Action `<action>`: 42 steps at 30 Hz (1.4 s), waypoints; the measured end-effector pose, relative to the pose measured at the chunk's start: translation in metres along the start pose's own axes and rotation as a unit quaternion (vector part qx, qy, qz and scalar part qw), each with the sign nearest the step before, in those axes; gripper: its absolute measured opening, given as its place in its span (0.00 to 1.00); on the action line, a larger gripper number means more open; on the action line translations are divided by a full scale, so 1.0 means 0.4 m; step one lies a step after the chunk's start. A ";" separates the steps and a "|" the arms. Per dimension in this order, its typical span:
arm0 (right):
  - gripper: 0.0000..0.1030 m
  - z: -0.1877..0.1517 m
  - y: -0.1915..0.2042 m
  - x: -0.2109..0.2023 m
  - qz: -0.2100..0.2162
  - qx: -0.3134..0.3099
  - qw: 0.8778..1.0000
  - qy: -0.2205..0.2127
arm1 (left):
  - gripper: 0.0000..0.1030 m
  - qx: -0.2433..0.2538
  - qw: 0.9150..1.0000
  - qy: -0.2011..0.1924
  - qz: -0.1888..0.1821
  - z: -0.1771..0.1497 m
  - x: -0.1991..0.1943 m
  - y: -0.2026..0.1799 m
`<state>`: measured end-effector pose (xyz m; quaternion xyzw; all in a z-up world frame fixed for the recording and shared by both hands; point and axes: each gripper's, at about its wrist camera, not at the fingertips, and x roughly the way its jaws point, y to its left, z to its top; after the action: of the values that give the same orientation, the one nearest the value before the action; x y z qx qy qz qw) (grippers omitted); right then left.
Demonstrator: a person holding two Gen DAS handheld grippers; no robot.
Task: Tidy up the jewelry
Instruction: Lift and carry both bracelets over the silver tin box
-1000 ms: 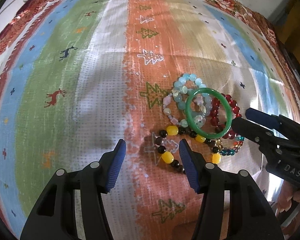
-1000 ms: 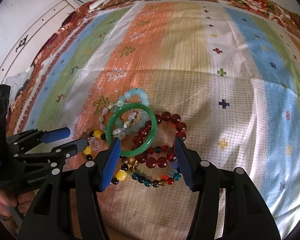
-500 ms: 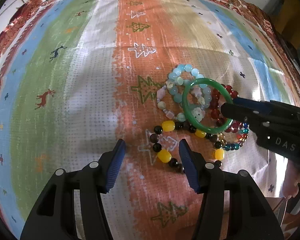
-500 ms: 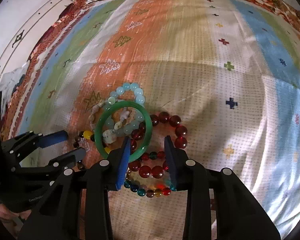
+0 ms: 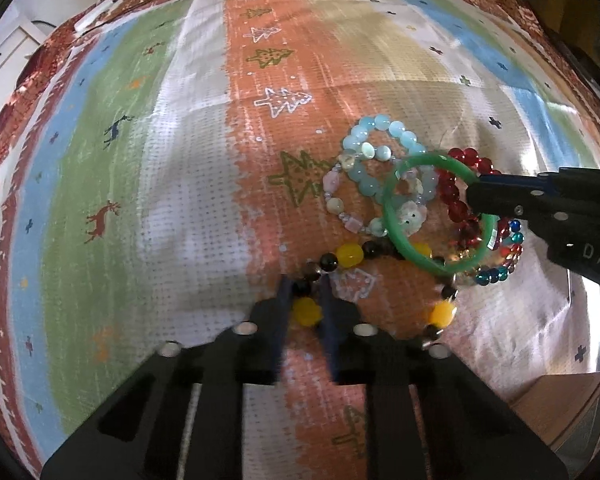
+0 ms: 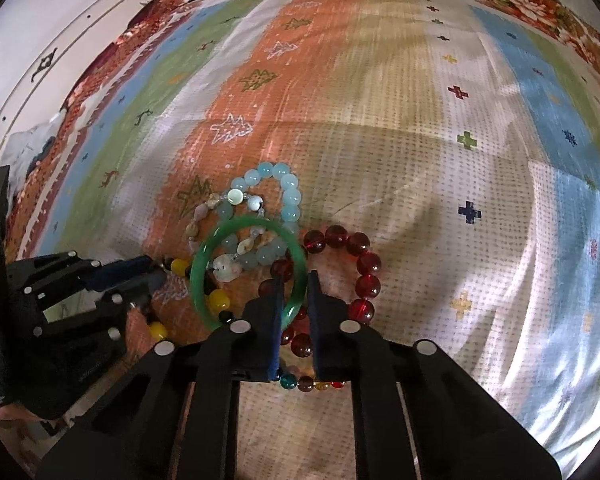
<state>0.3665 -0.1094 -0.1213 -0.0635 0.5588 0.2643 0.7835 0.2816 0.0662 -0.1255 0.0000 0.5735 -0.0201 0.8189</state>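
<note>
The right gripper pinches the smooth green bangle at its near rim; the left gripper clamps a glossy yellow bead of the black-and-yellow bracelet. Better to lift each slowly and apart, since the round red beads and pale blue strand ahead lie tangled on the woven cloth.

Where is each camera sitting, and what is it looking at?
Left wrist: sits on the left claw, looking forward and down at the striped cloth; its own claw pinches the yellow-and-dark bead bracelet, and the other claw shows at right.
Right wrist: sits on the right claw, looking down at the same pile; its claw grips the green bangle, with the left claw at left.
Shared: green bangle, red bead bracelet, pale blue bead bracelet.
</note>
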 end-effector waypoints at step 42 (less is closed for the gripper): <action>0.08 -0.103 0.044 -0.218 -0.083 -0.049 0.992 -0.076 | 0.10 -0.028 0.994 -0.106 -0.030 0.004 -0.255 -0.030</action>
<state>0.3027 -0.1405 -0.0537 -0.1279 0.4766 0.2296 0.8389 0.2481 0.0575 -0.0288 -0.0419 0.4837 -0.0284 0.8738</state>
